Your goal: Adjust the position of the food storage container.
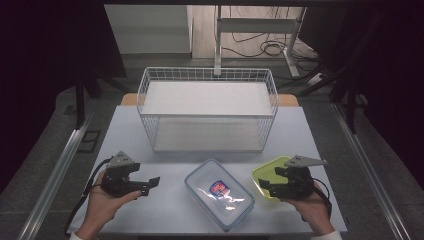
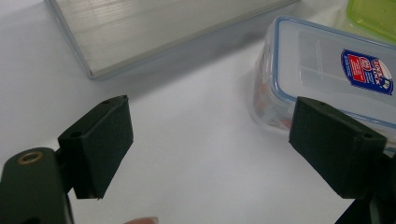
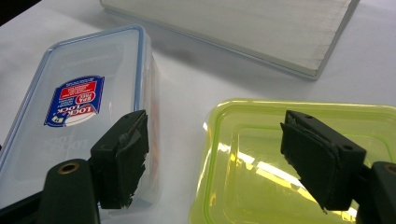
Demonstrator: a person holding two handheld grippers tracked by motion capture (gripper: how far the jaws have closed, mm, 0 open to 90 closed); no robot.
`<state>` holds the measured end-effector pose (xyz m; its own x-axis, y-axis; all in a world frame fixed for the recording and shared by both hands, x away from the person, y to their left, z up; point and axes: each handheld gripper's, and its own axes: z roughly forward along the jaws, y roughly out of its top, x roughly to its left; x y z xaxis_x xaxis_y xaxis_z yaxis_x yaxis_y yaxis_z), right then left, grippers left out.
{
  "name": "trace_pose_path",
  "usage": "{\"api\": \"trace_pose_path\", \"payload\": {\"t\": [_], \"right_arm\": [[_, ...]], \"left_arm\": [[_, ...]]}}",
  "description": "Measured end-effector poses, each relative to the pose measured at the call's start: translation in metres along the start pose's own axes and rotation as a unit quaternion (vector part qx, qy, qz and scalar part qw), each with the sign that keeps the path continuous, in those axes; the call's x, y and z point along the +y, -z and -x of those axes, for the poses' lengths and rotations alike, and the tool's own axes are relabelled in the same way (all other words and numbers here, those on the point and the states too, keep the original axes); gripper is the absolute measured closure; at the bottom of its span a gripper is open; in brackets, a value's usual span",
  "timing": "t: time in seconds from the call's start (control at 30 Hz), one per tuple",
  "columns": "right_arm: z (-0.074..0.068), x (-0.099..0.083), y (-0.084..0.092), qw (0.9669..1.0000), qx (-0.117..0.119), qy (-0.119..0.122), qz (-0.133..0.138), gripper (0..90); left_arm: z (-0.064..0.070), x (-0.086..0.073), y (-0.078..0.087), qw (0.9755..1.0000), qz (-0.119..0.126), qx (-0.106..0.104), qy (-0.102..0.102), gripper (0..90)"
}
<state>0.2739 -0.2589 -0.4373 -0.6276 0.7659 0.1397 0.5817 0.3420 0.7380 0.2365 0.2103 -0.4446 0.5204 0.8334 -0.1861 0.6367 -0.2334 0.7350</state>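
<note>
On the bench (image 1: 150,200), in front of the wire basket (image 1: 207,107), a clear box (image 1: 219,194) with a blue-rimmed lid lies just beside a green box (image 1: 267,175). Both grippers are wide open and empty: the left hand-held gripper (image 1: 149,184) rests apart from the clear box, the right hand-held gripper (image 1: 264,187) hovers over the green one. This looks like the approach before any pick. Next, probably, the right comes down so its jaws straddle the green box's rim, then closes.
</note>
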Motion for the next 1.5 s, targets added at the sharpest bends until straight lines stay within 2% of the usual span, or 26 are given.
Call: {"api": "trace_pose_path", "payload": {"t": [0.3,1.17,1.5], "right_arm": [[0.003,-0.007,0.011,0.9999,-0.011,-0.011,0.006,23.9],[0.007,-0.010,0.014,0.9999,-0.011,-0.010,0.007,27.2],[0.005,-0.012,0.020,0.9999,0.010,0.002,-0.001,40.3]], "left_arm": [[0.000,0.000,-0.004,1.0000,-0.003,0.002,-0.007,12.9],[0.000,-0.005,-0.002,0.9999,-0.011,-0.001,-0.005,12.7],[0.004,-0.008,-0.002,0.9999,-0.011,0.000,-0.010,12.9]]}}
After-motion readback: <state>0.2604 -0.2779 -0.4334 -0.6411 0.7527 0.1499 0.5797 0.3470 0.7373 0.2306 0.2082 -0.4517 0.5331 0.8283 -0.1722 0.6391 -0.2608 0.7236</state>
